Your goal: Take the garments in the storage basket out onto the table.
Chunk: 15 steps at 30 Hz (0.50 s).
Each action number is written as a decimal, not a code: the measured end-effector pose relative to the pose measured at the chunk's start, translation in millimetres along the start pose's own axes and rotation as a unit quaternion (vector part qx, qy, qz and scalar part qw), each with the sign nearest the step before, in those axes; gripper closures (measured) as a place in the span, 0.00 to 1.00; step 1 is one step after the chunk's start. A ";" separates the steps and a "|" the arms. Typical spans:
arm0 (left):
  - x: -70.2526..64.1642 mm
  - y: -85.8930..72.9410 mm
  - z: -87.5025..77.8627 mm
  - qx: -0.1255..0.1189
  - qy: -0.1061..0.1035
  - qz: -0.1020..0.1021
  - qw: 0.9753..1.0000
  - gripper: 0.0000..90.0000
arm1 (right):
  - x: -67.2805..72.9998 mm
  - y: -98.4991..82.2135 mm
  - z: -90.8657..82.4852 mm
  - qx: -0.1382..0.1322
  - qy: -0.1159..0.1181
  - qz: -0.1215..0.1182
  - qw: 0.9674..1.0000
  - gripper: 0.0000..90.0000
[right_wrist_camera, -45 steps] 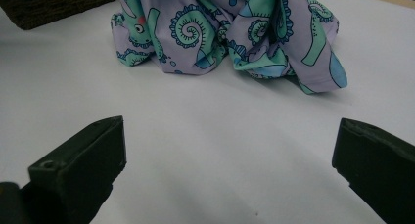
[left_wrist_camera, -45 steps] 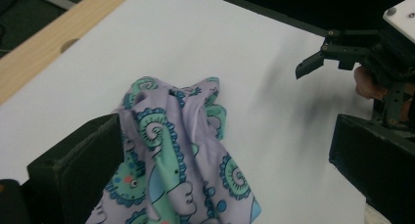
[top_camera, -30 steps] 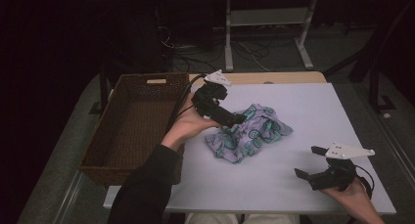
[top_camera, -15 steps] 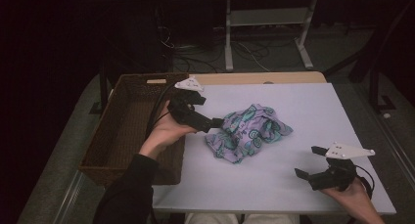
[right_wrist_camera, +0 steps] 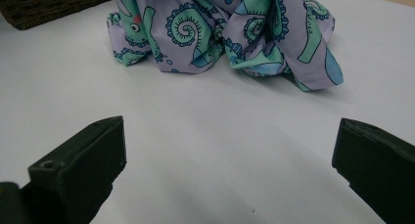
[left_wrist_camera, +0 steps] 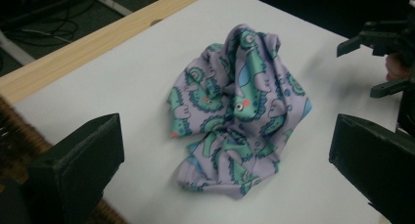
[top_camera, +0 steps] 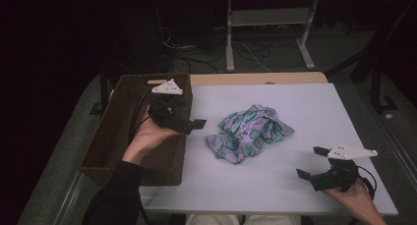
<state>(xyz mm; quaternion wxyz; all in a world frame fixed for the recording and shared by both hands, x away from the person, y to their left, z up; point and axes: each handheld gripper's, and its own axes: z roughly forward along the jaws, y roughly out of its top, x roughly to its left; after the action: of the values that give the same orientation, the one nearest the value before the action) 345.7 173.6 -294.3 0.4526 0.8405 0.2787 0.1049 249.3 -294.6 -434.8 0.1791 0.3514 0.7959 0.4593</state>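
Item one: your crumpled lilac cloth printed with teal and blue sea creatures (top_camera: 250, 133) lies in a loose heap near the middle of the white-topped bench (top_camera: 305, 102), touching nothing else.

Item two: your left gripper (top_camera: 189, 123), black with a grey three-cornered plate, hovers over the bench's left edge, just beside the cloth but clear of it; its jaws stand spread wide with nothing between them.

Item three: your right gripper (top_camera: 311, 162) sits low by the bench's near right corner, well apart from the cloth, jaws likewise spread and bare.

Item four: a dark brown woven wicker basket (top_camera: 127, 107) stands along the bench's left edge, under your left hand (top_camera: 147, 139).
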 end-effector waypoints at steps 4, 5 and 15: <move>5.7 -9.7 -7.7 0.006 0.010 -0.003 1.000 0.00 | -0.1 -0.1 0.3 0.002 -0.001 0.000 1.000 0.00; 6.8 -11.4 -9.5 0.006 0.012 -0.005 1.000 0.00 | -0.1 -0.1 0.5 0.002 -0.001 0.000 1.000 0.00; 18.2 -41.2 -31.2 -0.003 0.032 -0.029 0.999 0.00 | -1.3 -1.1 1.2 0.006 -0.001 0.003 1.000 0.00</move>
<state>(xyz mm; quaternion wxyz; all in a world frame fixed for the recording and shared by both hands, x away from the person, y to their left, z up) 331.9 223.7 -311.7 0.4492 0.8269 0.3166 0.1194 250.5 -295.1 -436.4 0.1765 0.3557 0.7975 0.4543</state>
